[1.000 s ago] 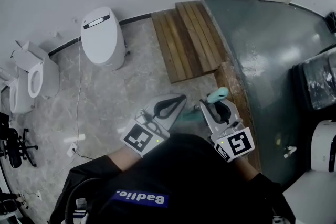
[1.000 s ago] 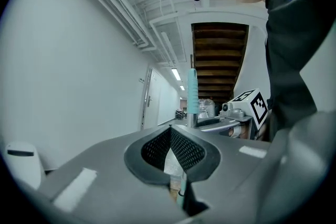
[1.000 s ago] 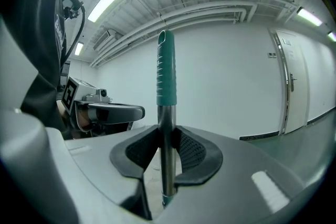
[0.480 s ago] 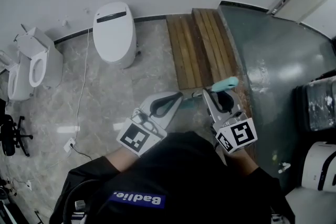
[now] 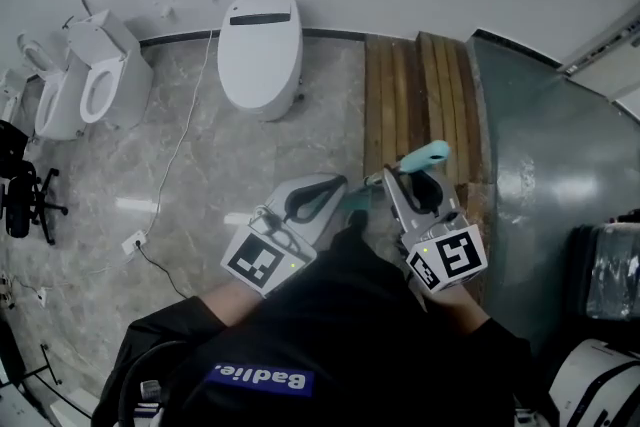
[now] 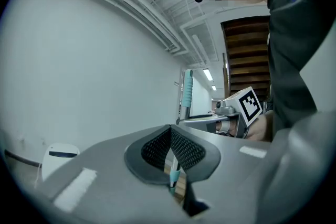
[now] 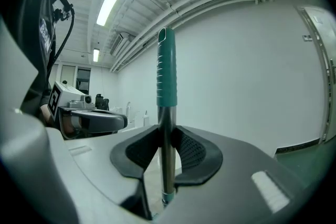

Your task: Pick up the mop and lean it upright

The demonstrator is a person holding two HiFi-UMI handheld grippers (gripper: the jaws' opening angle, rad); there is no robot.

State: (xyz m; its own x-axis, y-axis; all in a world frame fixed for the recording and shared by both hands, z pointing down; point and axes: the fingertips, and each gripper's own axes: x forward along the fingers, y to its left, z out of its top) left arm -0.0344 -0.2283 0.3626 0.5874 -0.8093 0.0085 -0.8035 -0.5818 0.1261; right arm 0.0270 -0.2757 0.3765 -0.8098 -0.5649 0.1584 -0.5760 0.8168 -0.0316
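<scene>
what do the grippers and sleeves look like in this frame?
The left gripper and right gripper are grey shells with black mesh-textured pads. Each carries a white cube with black square markers. Sleeves are black; the top has a blue patch with white lettering.

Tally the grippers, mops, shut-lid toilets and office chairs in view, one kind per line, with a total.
Grippers: 2, the left gripper and the right gripper
Mop: 1
Shut-lid toilet: 1
Office chair: 1
Total: 5
</scene>
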